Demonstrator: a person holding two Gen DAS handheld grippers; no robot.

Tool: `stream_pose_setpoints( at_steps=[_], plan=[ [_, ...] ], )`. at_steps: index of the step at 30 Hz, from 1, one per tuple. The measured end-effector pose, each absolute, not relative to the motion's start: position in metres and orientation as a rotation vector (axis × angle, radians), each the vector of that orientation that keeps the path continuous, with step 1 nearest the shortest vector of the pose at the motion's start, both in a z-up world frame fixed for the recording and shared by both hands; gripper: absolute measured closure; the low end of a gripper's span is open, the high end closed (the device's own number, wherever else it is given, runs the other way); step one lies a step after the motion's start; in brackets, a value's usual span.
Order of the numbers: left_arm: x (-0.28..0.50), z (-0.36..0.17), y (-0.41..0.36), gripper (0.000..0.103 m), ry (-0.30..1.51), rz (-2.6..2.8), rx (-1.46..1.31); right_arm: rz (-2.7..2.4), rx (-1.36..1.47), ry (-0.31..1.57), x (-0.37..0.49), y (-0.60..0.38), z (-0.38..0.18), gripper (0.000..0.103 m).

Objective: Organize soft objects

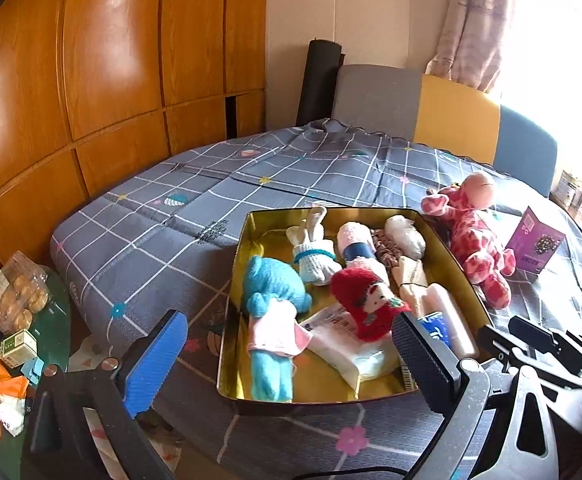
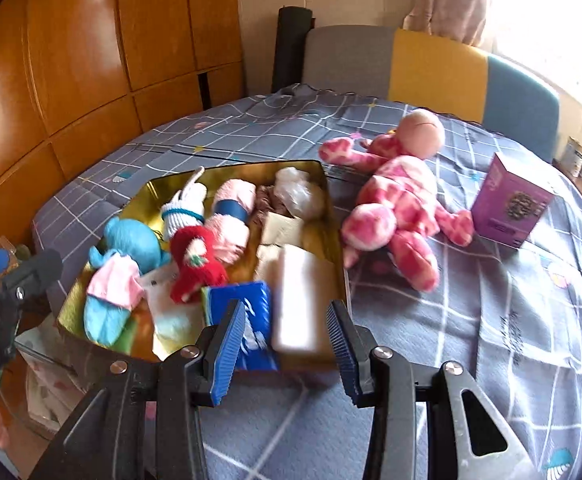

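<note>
A gold tin (image 1: 233, 280) lies on the grey checked bed (image 1: 163, 216). It holds a blue doll (image 1: 271, 300), a red doll (image 1: 367, 300), a white rabbit (image 1: 311, 252), a pink roll, a white block (image 2: 295, 300) and a blue packet (image 2: 251, 312). A pink spotted plush (image 2: 399, 200) lies on the sheet right of the tin (image 2: 91, 342). My left gripper (image 1: 291, 360) hangs wide open over the tin's near end, holding nothing. My right gripper (image 2: 287, 344) is open just before the tin's near right corner, its pads clear of the white block.
A purple box (image 2: 507, 208) stands right of the plush. A cluttered side table (image 1: 15, 308) with snack packs sits at the left beside the bed. Wooden wardrobe doors (image 1: 111, 80) line the left wall. A padded headboard (image 1: 451, 112) and a black roll (image 1: 319, 80) stand behind the bed.
</note>
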State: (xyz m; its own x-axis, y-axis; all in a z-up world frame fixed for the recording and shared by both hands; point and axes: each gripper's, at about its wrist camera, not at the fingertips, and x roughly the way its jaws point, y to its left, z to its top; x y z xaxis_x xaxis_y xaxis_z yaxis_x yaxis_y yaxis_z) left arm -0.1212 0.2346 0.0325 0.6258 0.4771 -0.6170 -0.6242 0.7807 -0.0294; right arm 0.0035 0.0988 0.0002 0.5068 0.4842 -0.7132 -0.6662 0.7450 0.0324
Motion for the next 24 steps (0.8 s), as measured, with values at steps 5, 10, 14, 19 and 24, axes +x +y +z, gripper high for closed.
stream_pose_setpoints(
  at_steps=[5, 10, 14, 19, 24],
  plan=[
    [-0.119, 0.034, 0.225, 0.000, 0.637, 0.634, -0.231, 0.686, -0.260, 0.751, 0.000, 0.088, 0.001, 0.060],
    [-0.117, 0.035, 0.220, 0.000, 0.641, 0.638, -0.222, 0.675, -0.242, 0.739, -0.003, 0.080, 0.003, 0.060],
    [-0.117, 0.034, 0.219, 0.000, 0.645, 0.642, -0.221, 0.674, -0.240, 0.738, -0.004, 0.080, 0.003, 0.060],
    [-0.117, 0.033, 0.220, 0.000, 0.653, 0.649, -0.220, 0.673, -0.245, 0.738, -0.006, 0.081, 0.002, 0.060],
    [-0.117, 0.031, 0.222, 0.000, 0.659, 0.653, -0.225, 0.671, -0.241, 0.740, -0.006, 0.082, 0.002, 0.060]
  ],
)
